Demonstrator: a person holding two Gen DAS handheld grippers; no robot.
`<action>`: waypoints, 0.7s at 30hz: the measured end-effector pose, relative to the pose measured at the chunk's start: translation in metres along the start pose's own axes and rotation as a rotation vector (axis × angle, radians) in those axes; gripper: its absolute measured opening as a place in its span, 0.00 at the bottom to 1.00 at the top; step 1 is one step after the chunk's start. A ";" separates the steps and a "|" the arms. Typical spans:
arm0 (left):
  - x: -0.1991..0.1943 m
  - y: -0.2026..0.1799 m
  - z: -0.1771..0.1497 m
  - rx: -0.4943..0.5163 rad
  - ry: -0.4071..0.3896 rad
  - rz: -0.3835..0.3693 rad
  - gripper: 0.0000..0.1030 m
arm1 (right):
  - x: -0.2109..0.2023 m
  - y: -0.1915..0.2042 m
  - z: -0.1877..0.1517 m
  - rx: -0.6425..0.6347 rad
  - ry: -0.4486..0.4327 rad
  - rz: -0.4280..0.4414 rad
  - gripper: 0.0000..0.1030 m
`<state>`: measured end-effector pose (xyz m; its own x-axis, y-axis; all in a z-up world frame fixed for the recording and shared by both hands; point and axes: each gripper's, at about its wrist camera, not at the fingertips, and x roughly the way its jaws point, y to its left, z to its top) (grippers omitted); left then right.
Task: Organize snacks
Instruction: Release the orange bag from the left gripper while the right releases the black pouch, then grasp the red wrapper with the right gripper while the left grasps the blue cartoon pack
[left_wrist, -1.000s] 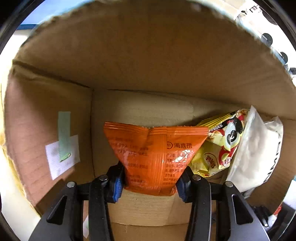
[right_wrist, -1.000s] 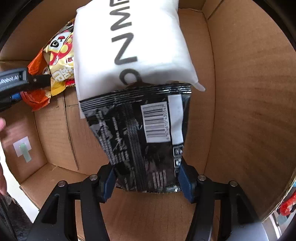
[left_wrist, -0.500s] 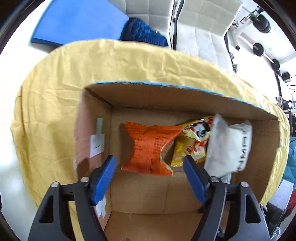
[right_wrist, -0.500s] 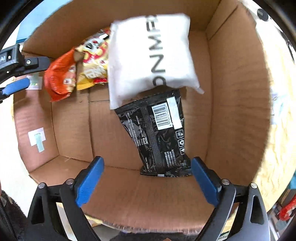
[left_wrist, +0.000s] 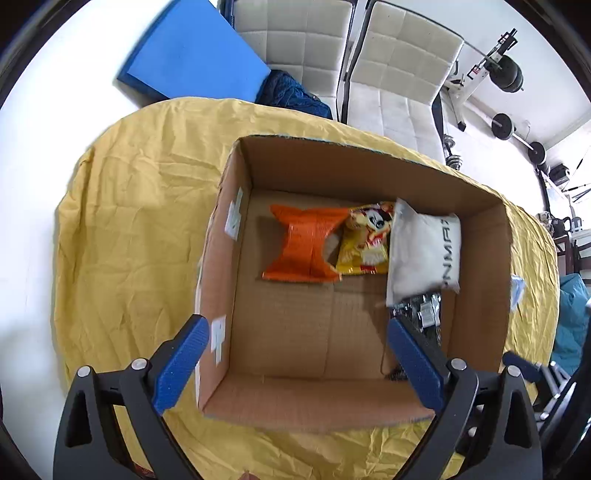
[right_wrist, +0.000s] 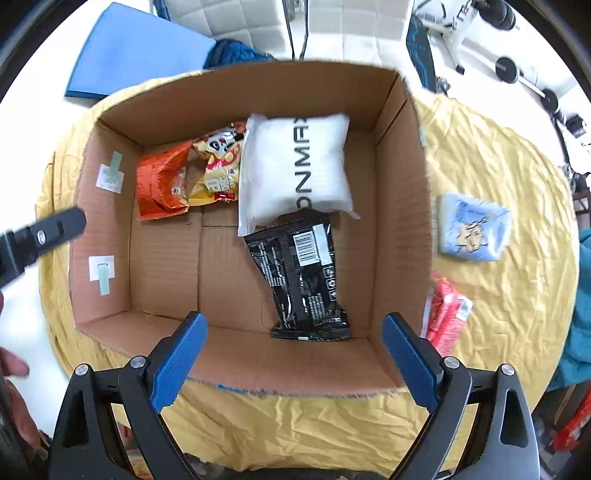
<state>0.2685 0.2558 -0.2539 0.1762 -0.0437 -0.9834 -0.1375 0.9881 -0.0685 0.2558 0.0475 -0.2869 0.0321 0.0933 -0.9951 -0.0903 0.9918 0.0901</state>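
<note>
Both grippers risen, just spread, empty | orange packet crumpled; black packet flat

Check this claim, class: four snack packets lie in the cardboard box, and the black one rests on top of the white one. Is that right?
Not quite. In the right wrist view the white packet overlaps the top edge of the black packet, not the reverse. Four packets do lie in the cardboard box, with the orange packet and yellow packet.
</note>
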 end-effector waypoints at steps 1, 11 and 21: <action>-0.005 0.000 -0.008 -0.002 -0.010 0.002 0.96 | -0.001 0.006 -0.003 -0.003 -0.011 0.003 0.95; -0.059 -0.007 -0.055 -0.012 -0.104 -0.005 0.96 | -0.063 0.007 -0.043 -0.045 -0.136 0.030 0.95; -0.101 -0.024 -0.078 0.011 -0.171 -0.014 0.96 | -0.103 0.001 -0.070 -0.054 -0.197 0.092 0.95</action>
<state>0.1780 0.2253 -0.1658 0.3415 -0.0330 -0.9393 -0.1236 0.9891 -0.0797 0.1828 0.0327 -0.1870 0.2141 0.2033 -0.9554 -0.1548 0.9728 0.1723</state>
